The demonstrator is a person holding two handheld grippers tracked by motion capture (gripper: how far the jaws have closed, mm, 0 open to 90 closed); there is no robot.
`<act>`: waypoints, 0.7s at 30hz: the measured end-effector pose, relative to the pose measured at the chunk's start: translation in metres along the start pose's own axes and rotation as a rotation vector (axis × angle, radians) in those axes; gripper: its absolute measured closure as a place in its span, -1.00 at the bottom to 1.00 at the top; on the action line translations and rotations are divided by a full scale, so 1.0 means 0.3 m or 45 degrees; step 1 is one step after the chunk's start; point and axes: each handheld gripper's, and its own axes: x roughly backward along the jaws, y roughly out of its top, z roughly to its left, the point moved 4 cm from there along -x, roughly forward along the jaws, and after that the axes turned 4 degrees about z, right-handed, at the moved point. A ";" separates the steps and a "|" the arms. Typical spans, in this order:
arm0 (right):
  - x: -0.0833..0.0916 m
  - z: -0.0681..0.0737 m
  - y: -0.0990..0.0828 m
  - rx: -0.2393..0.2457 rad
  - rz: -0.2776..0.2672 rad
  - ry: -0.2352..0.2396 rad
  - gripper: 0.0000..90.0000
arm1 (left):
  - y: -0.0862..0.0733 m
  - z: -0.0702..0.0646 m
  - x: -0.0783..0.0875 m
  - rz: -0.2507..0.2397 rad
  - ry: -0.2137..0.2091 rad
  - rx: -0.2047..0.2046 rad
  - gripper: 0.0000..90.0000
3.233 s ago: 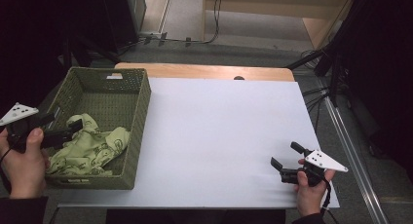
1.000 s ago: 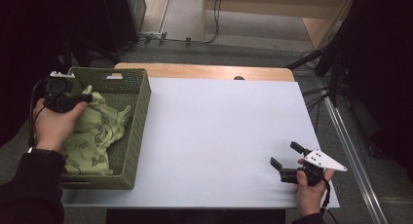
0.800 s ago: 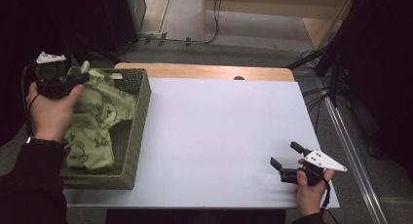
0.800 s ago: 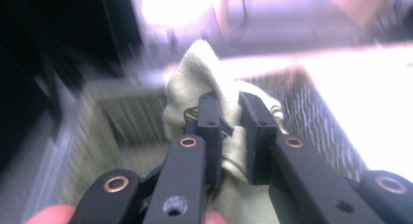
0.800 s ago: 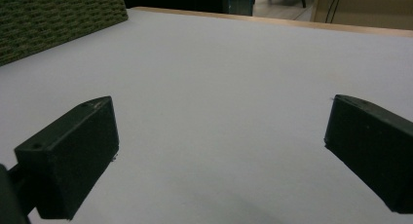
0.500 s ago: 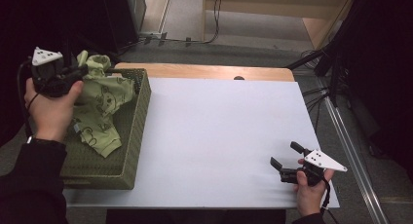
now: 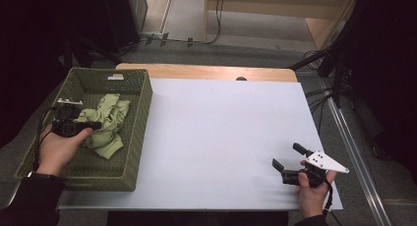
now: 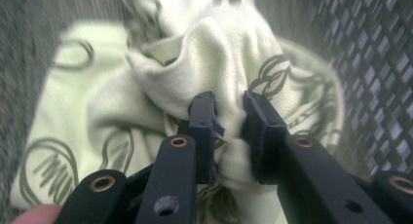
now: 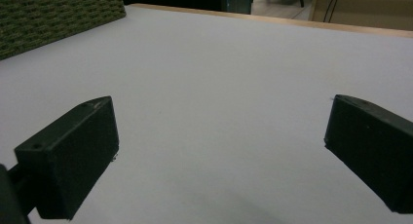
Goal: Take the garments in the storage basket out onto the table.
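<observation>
A pale green cloth (image 7: pixel 109 122) with dark swirl print lies bunched inside a green woven basket (image 7: pixel 140 132) at the table's left. My left gripper (image 7: pixel 93 124) is down in the basket, pointing right, against the cloth's left side. In the left gripper view, the left gripper (image 8: pixel 229 119) is shut on a raised fold of the cloth (image 8: pixel 214 63), and the fabric bulges between the jaws. My right gripper (image 7: pixel 287 155) rests low near the table's front right corner. Its jaws stand wide apart in the right gripper view, where the right gripper (image 9: pixel 219 151) holds nothing.
The white table top (image 7: pixel 221 137) stretches between the basket and the right hand. The basket's woven wall (image 8: pixel 370 53) rises just right of the cloth, and its outer side (image 9: pixel 53 14) appears far off. Cables and stands sit on the floor beyond the table.
The left gripper, which had lifted the cloth high over the basket's far left corner, has come back down into the basket with it; the cloth is bunched again. The right gripper stayed put.
</observation>
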 end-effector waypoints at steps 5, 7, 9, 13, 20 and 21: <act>0.001 -0.001 0.000 -0.004 -0.002 0.001 -1.00 | 0.015 -0.008 0.012 0.030 -0.014 -0.023 0.21; 0.001 -0.001 0.000 -0.003 -0.003 0.002 -1.00 | 0.039 -0.007 0.047 -0.082 -0.033 0.016 -0.25; 0.000 -0.001 0.000 -0.004 -0.003 0.002 -1.00 | 0.063 -0.001 0.080 -0.166 -0.053 0.040 -0.38; 0.000 0.000 0.000 -0.002 0.000 0.003 -1.00 | 0.119 0.008 0.101 -0.228 -0.126 0.081 -0.72; 0.000 -0.001 0.000 -0.004 -0.001 0.005 -1.00 | 0.154 -0.007 0.017 -0.122 -0.096 0.068 -0.99; 0.000 -0.001 0.000 -0.004 0.000 0.006 -1.00 | 0.152 -0.011 -0.001 -0.096 -0.079 0.070 -1.00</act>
